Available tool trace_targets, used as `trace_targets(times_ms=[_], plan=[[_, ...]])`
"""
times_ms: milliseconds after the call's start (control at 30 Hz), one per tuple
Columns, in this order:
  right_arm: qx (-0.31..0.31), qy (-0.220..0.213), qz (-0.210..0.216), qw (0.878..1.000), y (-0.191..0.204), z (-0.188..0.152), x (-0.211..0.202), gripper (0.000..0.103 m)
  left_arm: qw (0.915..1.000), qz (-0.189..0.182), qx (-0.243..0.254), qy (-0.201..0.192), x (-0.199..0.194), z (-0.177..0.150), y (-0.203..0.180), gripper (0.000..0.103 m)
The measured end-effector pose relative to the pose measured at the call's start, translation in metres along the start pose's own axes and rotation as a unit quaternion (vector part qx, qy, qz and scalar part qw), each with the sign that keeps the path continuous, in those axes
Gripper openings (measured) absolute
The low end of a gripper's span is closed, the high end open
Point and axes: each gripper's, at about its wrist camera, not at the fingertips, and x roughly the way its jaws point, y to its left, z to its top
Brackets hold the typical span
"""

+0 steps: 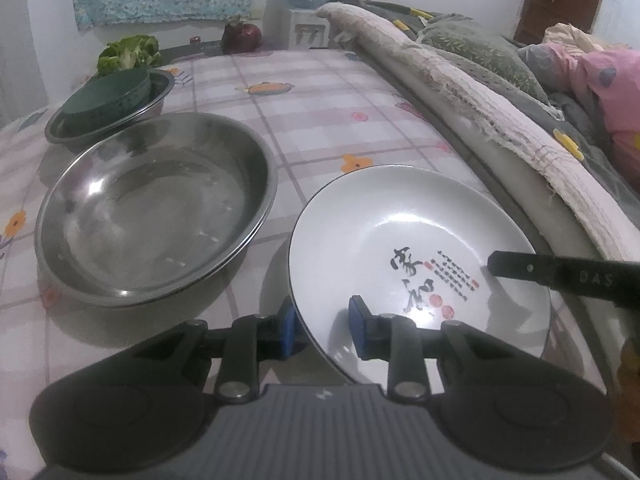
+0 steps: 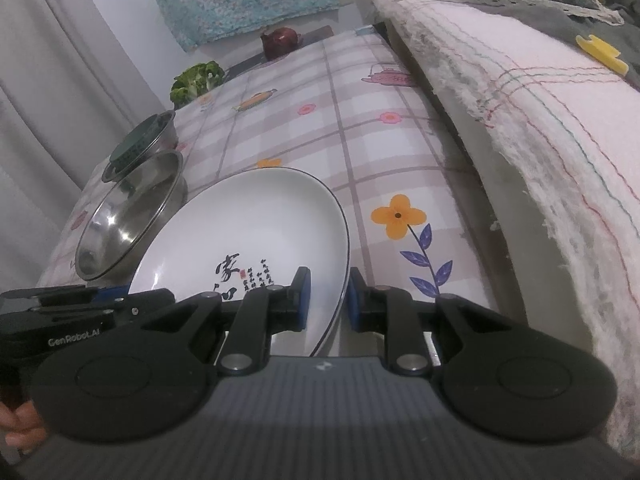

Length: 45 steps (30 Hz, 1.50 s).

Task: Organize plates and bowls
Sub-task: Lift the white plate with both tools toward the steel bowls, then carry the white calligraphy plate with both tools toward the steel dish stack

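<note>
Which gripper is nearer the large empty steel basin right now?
Left. The left gripper grips the white calligraphy plate's rim on the side facing the large steel basin; the right gripper holds the plate's opposite rim, towards the bed.

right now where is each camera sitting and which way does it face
Left wrist view: rides the left gripper, looking down across the table at the white plate, its jaws astride the near rim; the steel basin lies left, and the right gripper's finger shows at right.
Right wrist view: rides the right gripper, jaws astride the plate's right rim; the left gripper and a fingertip show at lower left.
Shared: plate, basin, green bowls, checked tablecloth.
</note>
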Motion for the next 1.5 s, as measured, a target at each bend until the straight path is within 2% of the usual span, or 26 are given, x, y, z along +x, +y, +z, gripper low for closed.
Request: trace_targets(times_ms=[267,533,833,1100,1500], plan=[[-0.010,0.004,0.014,1.000,0.010,0.005,0.010,0.019,0.9996,-0.004,-0.028,0.009,-0.013,-0.011,0.012,0.028],[-0.016,0.000,0.014,1.000,0.012,0.005,0.011,0.018,0.9999,0.004,-0.010,0.003,-0.010,-0.010,0.009,0.029],[-0.011,0.001,0.018,1.000,0.009,-0.003,0.008,0.018,1.0000,0.007,-0.005,0.001,-0.001,-0.004,0.010,0.034],[-0.016,-0.005,0.011,1.000,0.013,-0.006,0.007,0.019,0.9999,0.007,-0.007,-0.010,0.004,-0.001,0.011,0.037],[-0.033,-0.007,-0.010,0.999,0.021,-0.003,0.007,0.021,0.9998,0.003,-0.017,-0.004,0.002,0.001,0.011,0.035]])
